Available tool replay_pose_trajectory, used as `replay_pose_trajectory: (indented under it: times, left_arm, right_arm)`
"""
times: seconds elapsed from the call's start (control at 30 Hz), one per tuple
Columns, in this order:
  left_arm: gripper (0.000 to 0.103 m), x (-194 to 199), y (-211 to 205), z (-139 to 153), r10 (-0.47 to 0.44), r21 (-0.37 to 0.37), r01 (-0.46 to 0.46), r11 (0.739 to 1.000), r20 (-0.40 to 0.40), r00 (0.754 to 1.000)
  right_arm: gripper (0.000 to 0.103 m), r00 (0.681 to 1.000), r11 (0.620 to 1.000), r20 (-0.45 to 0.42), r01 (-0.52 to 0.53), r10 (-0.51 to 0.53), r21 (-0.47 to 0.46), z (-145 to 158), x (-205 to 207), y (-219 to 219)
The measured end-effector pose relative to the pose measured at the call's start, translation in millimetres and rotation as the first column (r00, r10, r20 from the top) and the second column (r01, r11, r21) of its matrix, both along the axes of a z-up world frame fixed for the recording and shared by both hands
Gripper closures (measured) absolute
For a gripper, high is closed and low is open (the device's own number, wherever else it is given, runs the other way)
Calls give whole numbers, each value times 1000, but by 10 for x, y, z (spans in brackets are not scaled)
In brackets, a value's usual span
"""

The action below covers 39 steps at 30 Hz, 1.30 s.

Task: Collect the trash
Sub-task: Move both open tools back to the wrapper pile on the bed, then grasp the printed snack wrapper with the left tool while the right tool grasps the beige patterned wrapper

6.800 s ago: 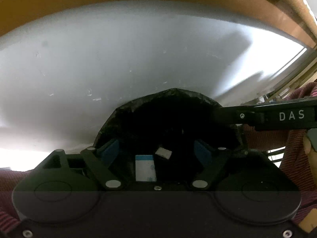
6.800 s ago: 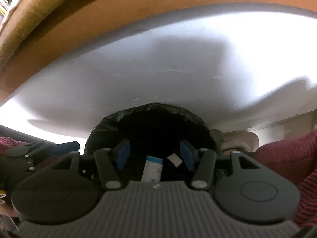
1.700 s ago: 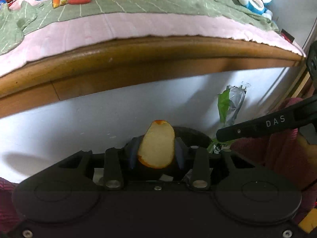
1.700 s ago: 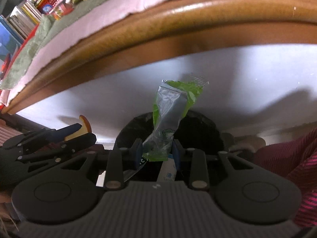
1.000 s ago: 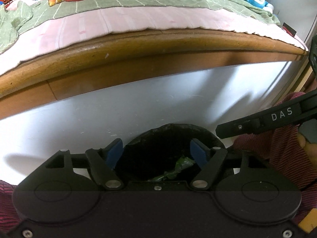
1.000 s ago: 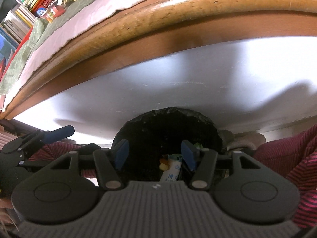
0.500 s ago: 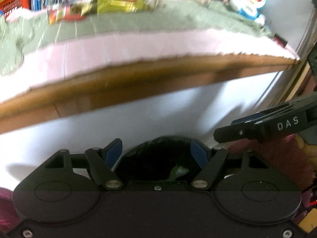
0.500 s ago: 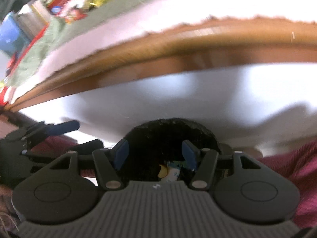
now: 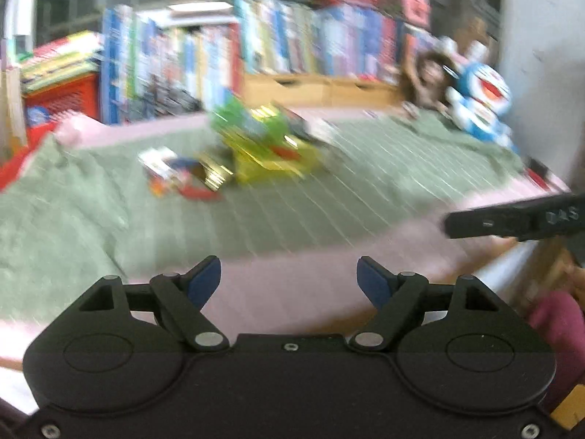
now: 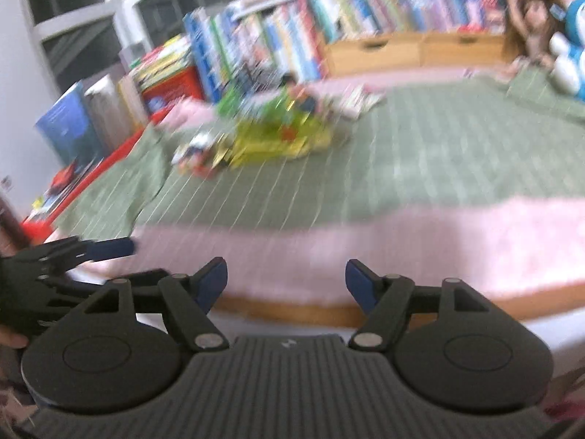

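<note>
Left gripper (image 9: pixel 289 280): jaws standing wide apart, nothing between them, having just been opening further.
Wrapper pile (image 9: pixel 256 146): lying blurred on the green blanket (image 9: pixel 91 212), far beyond both grippers, a little left of centre.
Right gripper (image 10: pixel 286 281): jaws gaping, empty, likewise just opening further; the pile (image 10: pixel 270 139) is sitting well ahead, slightly left.
Books (image 9: pixel 292 40): standing behind the pile.

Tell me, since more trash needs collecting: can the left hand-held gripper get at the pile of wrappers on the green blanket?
Probably yes. The left hand-held gripper is open and empty, with only bare green blanket between it and the wrappers.
</note>
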State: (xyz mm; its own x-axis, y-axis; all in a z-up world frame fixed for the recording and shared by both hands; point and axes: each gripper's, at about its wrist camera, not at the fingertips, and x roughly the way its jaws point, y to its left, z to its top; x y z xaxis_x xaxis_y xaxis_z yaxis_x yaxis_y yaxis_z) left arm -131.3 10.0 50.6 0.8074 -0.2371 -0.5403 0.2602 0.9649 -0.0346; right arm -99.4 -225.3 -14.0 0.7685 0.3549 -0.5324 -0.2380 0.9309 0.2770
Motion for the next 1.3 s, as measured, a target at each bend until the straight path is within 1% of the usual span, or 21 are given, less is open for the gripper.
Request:
replay_pose_trajectory:
  times: [0.07, 0.17, 0.27, 0.33, 0.4, 0.53, 0.6, 0.67, 0.77, 0.83, 0.9, 0.97, 1.0, 1.07, 1.17, 1.2, 1.23, 1.27, 1.3]
  left_arm:
    - [23, 169, 96, 67, 55, -6, -54, 998, 29, 998]
    - [23, 465, 260, 125, 141, -25, -139, 990, 57, 988]
    - [23, 778, 389, 148, 202, -46, -199, 979, 65, 977]
    - [23, 989, 458, 151, 231, -61, -227, 972, 70, 970]
    - [23, 1172, 520, 124, 249, -68, -245, 967, 63, 966]
    - [23, 1565, 603, 49, 269, -104, -266, 958, 13, 963]
    - [24, 1702, 647, 18, 272, -117, -271, 955, -6, 962]
    - [25, 1844, 719, 13, 272, -135, -274, 952, -31, 962]
    - [25, 1880, 772, -43, 261, -146, -266, 953, -49, 964]
    - [25, 1858, 735, -118, 229, -110, -231, 967, -30, 973]
    - [23, 1822, 673, -178, 219, -65, -218, 974, 3, 976]
    - [23, 1825, 631, -224, 227, -41, -226, 973, 23, 974]
    - [23, 1833, 621, -229, 236, -42, -235, 971, 23, 971]
    - [23, 1874, 636, -233, 261, -65, -260, 963, 14, 965]
    - [28, 1934, 666, -236, 268, -95, -267, 959, -3, 963]
    - [36, 1948, 672, -246, 269, -93, -268, 959, -10, 963]
    - [51, 1954, 662, -270, 268, -85, -269, 959, -22, 963]
    - [50, 1954, 656, -284, 270, -79, -272, 959, -30, 962]
    - [57, 1943, 651, -287, 272, -76, -273, 959, -29, 962]
  right_arm:
    - [20, 998, 999, 41, 40, -40, -18, 67, 124, -36]
    - [20, 995, 996, 70, 71, -67, -48, 123, 351, -22]
    - [20, 996, 995, 68, 65, -61, -70, 149, 586, 20]
    - [20, 998, 996, 48, 48, -45, -80, 162, 753, 26]
    - [20, 999, 997, 16, 33, -31, -76, 143, 948, 48]
    - [20, 999, 998, -28, 20, -22, -62, 106, 1265, 112]
    - [20, 1000, 998, -28, 9, -11, -63, 90, 1405, 145]
    - [20, 1000, 995, 0, -4, 4, -103, 74, 1510, 211]
    - [17, 999, 972, 32, -31, 40, -232, -2, 1626, 371]
    - [17, 997, 951, 36, -56, 70, -305, -73, 1685, 472]
    - [17, 996, 943, 19, -77, 88, -325, -140, 1741, 521]
    - [17, 996, 945, 4, -84, 90, -316, -183, 1800, 531]
    - [17, 996, 947, 0, -85, 90, -310, -196, 1825, 530]
    - [17, 997, 951, -4, -81, 83, -297, -224, 1879, 524]
    - [18, 996, 960, -20, -92, 90, -264, -252, 1921, 500]
    - [23, 995, 962, -27, -104, 100, -251, -263, 1928, 490]
    - [28, 993, 964, -31, -116, 111, -241, -272, 1928, 484]
    - [32, 992, 964, -28, -125, 121, -236, -280, 1918, 482]
    - [38, 991, 963, -22, -132, 131, -236, -285, 1901, 480]
